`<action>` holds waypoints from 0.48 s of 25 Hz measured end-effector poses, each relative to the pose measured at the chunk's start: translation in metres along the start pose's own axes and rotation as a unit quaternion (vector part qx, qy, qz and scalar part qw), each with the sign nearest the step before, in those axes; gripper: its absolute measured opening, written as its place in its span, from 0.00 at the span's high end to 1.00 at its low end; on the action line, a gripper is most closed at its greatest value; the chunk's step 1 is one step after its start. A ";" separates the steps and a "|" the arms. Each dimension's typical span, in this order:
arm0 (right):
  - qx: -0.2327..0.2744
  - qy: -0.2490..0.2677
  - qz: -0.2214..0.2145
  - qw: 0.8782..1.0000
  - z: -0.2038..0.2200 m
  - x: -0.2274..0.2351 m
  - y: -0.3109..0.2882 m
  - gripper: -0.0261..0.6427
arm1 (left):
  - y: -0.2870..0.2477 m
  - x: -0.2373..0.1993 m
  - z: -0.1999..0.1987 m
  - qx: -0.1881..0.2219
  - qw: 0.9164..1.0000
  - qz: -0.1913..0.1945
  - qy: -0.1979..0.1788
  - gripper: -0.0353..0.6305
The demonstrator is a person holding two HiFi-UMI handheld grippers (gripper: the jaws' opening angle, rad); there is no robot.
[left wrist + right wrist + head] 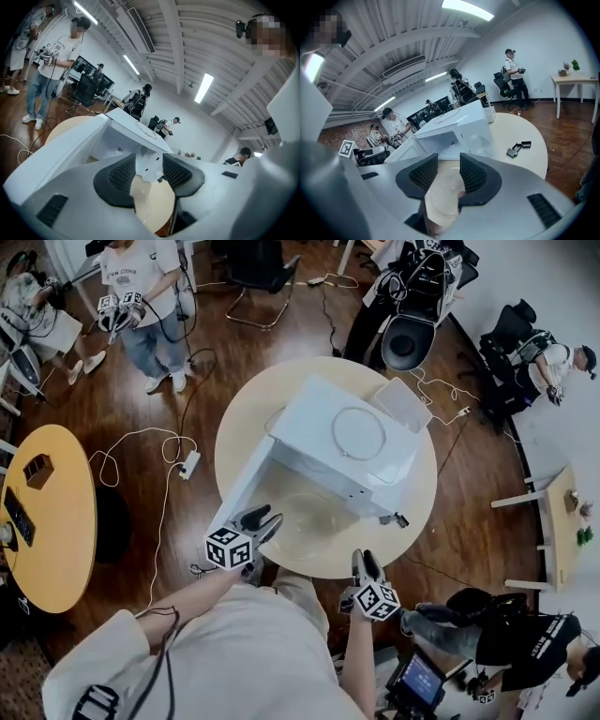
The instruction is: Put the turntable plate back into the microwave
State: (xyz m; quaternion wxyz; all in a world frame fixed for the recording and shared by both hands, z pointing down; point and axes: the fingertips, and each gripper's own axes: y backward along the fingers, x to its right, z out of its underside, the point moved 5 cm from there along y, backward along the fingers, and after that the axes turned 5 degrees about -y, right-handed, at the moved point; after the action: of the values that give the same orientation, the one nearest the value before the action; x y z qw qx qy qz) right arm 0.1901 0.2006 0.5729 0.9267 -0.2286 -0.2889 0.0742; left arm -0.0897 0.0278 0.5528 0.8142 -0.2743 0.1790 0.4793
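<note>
Jaws apart and gripping nothing, my left gripper [265, 517] hangs by the left rim of the clear glass turntable plate [305, 514]. My right gripper [367, 559], its jaws likewise open and clear of the glass, sits at the near edge of the round desk [244, 418]. The plate lies flat on the desk just in front of the white microwave [342, 442], outside its cavity, and the microwave's door [246, 486] is swung open on my left side.
</note>
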 end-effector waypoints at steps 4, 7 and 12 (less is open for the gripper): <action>-0.040 0.008 -0.019 0.999 0.004 0.021 -0.021 0.73 | -0.010 -0.001 0.020 -0.014 1.000 -0.023 0.014 0.70; -0.074 0.002 -0.031 0.997 0.012 0.037 -0.040 0.73 | -0.018 -0.009 0.037 -0.021 0.998 -0.041 0.031 0.70; -0.131 -0.002 -0.052 0.990 0.028 0.061 -0.066 0.73 | -0.033 -0.020 0.067 -0.049 0.995 -0.082 0.041 0.70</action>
State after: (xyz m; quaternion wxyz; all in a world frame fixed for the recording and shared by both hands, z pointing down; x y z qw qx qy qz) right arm 0.2247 0.1699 0.6550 0.8908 -0.3324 -0.3096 -0.0115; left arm -0.0684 0.0431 0.6256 0.8281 -0.3475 0.1653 0.4076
